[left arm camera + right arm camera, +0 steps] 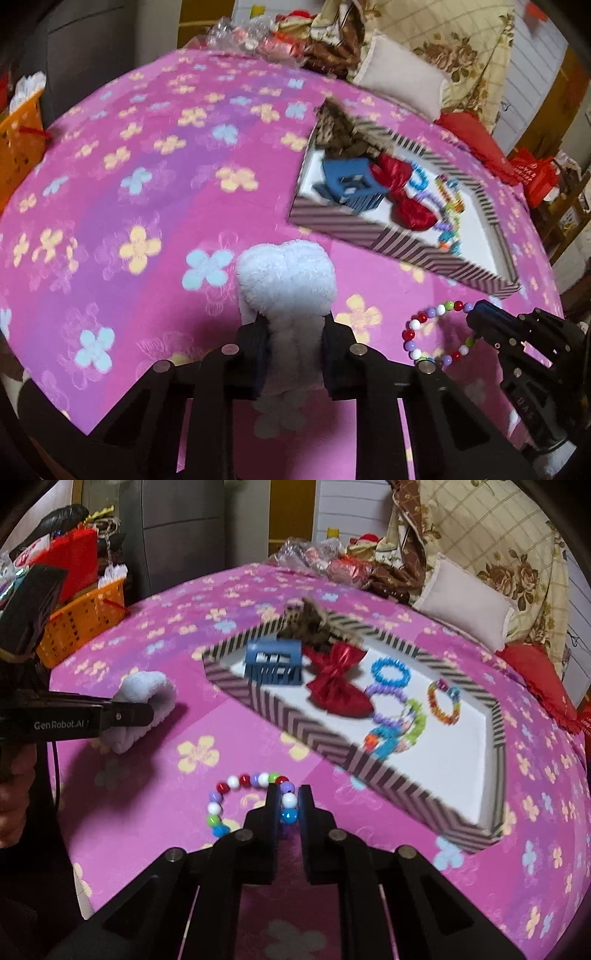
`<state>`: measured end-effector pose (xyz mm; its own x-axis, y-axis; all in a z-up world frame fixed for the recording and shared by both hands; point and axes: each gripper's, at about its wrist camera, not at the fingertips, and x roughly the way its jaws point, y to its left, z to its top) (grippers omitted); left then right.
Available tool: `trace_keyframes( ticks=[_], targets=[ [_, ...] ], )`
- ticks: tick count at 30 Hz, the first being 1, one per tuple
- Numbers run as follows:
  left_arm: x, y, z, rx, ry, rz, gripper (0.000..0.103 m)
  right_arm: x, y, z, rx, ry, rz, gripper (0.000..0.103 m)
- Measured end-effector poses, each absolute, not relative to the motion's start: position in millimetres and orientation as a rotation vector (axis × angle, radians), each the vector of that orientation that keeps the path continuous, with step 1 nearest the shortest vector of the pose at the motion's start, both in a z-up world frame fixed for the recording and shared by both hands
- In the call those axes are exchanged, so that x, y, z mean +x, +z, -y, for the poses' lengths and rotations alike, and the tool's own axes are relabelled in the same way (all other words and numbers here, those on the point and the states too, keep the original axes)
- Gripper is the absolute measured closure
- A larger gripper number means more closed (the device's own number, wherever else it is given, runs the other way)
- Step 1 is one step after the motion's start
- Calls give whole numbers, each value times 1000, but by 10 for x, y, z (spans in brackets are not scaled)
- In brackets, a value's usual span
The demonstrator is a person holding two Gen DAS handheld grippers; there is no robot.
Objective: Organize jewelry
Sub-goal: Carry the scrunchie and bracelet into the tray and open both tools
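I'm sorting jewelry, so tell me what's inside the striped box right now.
Inside the striped box: a blue case, a red bow pouch, several colorful bracelets and a brown patterned item. Anything beneath these is hidden.

A bed (155, 812) covered by a pink sheet printed with yellow and blue flowers fills most of both frames. A shallow striped tray (303, 727) is laid on it right of centre in the right wrist view. At the upper right a white pillow (465, 602) is seen on the bed, with a red cushion (535, 664) beside it. Crumpled plastic wrappers (321, 561) are heaped at the far edge, top centre. An orange basket (85, 620) is seen at the upper left edge; whether it rests on the bed cannot be told.
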<state>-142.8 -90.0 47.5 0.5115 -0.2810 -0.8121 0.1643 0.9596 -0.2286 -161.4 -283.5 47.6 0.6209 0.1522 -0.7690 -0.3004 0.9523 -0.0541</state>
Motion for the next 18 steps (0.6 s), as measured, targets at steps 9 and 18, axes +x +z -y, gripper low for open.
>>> trace_keyframes(
  ticks=[9, 18],
  targets=[
    [-1420, 840, 1160, -110, -379, -946, 79, -1599, 955, 3128, -186, 230, -801, 94],
    [-1283, 1012, 1751, -72, -505, -931, 79, -1339, 1214, 3644, -146, 134, -788, 94]
  ],
)
